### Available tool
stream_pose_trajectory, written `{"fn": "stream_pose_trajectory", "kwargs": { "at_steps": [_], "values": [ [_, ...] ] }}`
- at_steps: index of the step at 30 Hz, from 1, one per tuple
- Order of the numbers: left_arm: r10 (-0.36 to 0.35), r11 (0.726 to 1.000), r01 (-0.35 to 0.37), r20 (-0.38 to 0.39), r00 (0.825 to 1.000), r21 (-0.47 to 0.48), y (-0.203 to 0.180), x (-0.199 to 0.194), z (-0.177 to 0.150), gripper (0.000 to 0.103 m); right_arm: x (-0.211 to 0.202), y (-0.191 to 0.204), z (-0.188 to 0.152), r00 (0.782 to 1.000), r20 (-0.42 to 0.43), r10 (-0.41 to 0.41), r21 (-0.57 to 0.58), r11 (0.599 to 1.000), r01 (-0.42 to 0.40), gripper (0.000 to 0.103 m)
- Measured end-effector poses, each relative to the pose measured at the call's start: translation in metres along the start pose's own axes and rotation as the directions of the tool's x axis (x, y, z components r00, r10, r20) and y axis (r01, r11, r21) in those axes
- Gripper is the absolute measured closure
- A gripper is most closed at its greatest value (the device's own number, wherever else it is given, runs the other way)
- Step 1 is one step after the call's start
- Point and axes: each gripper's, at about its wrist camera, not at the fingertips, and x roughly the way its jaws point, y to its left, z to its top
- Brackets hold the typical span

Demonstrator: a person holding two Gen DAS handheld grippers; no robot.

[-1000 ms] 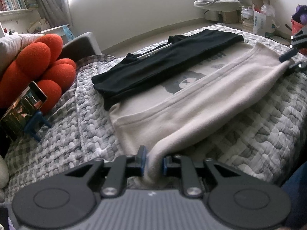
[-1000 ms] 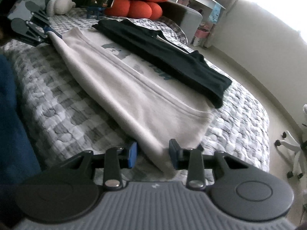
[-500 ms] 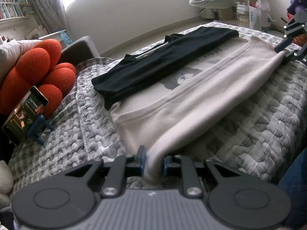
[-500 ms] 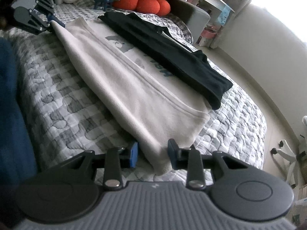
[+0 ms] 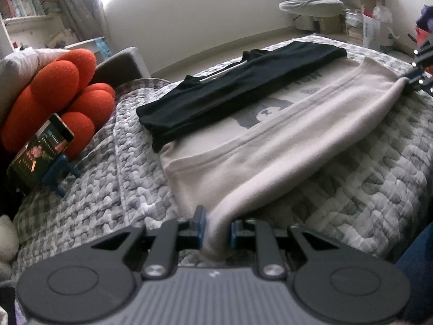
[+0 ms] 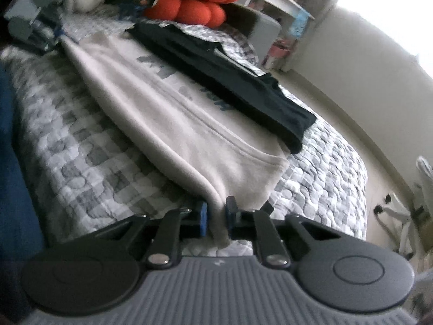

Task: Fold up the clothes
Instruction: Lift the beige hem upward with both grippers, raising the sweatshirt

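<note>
A cream sweatshirt [image 5: 284,149] with a bear print lies lengthwise on the bed, its near long edge rolled into a fold. My left gripper [image 5: 216,224] pinches one end of that fold, its jaws closing a touch tighter on the cloth. At the other end, my right gripper [image 6: 216,216] has the fold between its blue pads, jaws closing and pressing on the fabric [image 6: 162,108]. Each gripper shows in the other's view: the right gripper [image 5: 416,78] and the left gripper [image 6: 51,35]. A folded black garment [image 5: 238,92] [image 6: 216,75] lies along the sweatshirt's far side.
A grey checked quilt [image 5: 365,189] covers the bed. Orange cushions [image 5: 54,94] and a phone on a blue stand [image 5: 40,149] sit at one end. A person's blue clothing [image 6: 10,162] is at the near edge. An office chair [image 5: 311,5] stands across the floor.
The right gripper's jaws have narrowed from a wide gap onto the sweatshirt's folded edge. The left gripper keeps its hold and place.
</note>
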Motion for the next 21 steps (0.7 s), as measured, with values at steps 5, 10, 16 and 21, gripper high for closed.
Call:
{"fn": "stream_pose_trajectory", "kwargs": {
  "at_steps": [5,10,16,21],
  "values": [
    [0.025,1.000,-0.025,-0.002,1.000,-0.010,0.000,-0.005,0.006,0.091,-0.008,-0.005,0.005,0.999,0.037,-0.033,0.069,0.997,0.030,0.094],
    [0.051,0.998,-0.050,0.016,0.999,-0.045,0.005,-0.013,0.020,0.093,-0.014,-0.009,0.017,0.995,0.072,-0.071,0.069,0.995,0.066,0.096],
    [0.048,0.996,-0.048,-0.004,0.999,-0.071,0.011,-0.011,0.029,0.094,-0.013,-0.012,0.027,0.991,0.078,-0.106,0.060,0.993,0.101,0.096],
    [0.055,0.997,-0.055,-0.010,0.998,-0.062,0.009,-0.016,0.033,0.095,-0.016,-0.012,0.029,0.989,0.089,-0.120,0.063,0.991,0.114,0.096]
  ]
}}
